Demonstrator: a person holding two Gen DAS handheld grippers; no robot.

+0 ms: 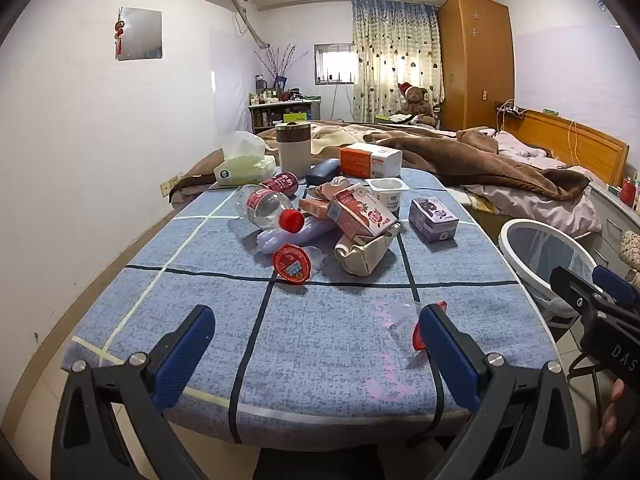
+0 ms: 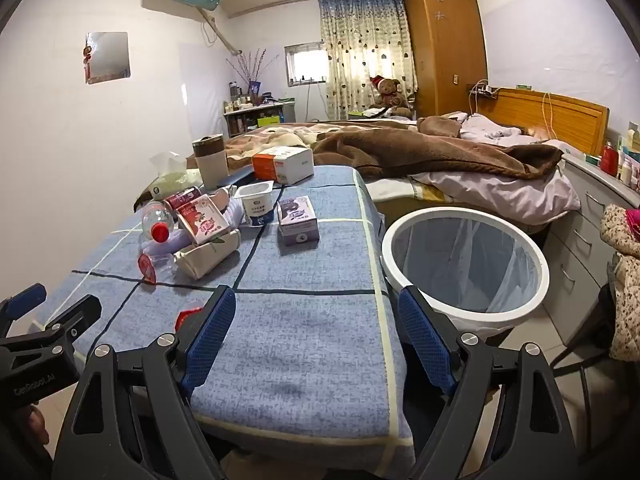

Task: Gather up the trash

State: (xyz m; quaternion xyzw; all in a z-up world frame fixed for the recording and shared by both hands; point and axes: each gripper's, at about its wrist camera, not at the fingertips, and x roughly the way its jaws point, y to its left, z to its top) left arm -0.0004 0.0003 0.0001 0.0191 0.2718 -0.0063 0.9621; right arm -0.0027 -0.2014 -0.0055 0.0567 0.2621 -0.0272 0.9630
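Note:
Trash lies heaped mid-table on a blue checked cloth [image 1: 320, 340]: a clear bottle with a red cap [image 1: 268, 208], a pink carton [image 1: 360, 212], a crushed beige carton [image 1: 364, 252], a red-lidded jelly cup [image 1: 292, 262], a yoghurt cup [image 1: 389, 192] and a purple carton [image 1: 434, 216]. A small clear cup with a red lid [image 1: 408, 320] lies by my left gripper's right finger. My left gripper [image 1: 316, 344] is open and empty above the table's near edge. My right gripper [image 2: 316, 332] is open and empty over the table's right part. A white-rimmed bin [image 2: 466, 264] stands right of the table.
At the table's far end stand a tissue pack [image 1: 240, 168], a beige tumbler [image 1: 294, 146], a dark case [image 1: 322, 172] and an orange-white box [image 1: 370, 160]. A bed [image 2: 440, 160] with a brown blanket lies behind. Drawers [image 2: 580, 248] stand on the right.

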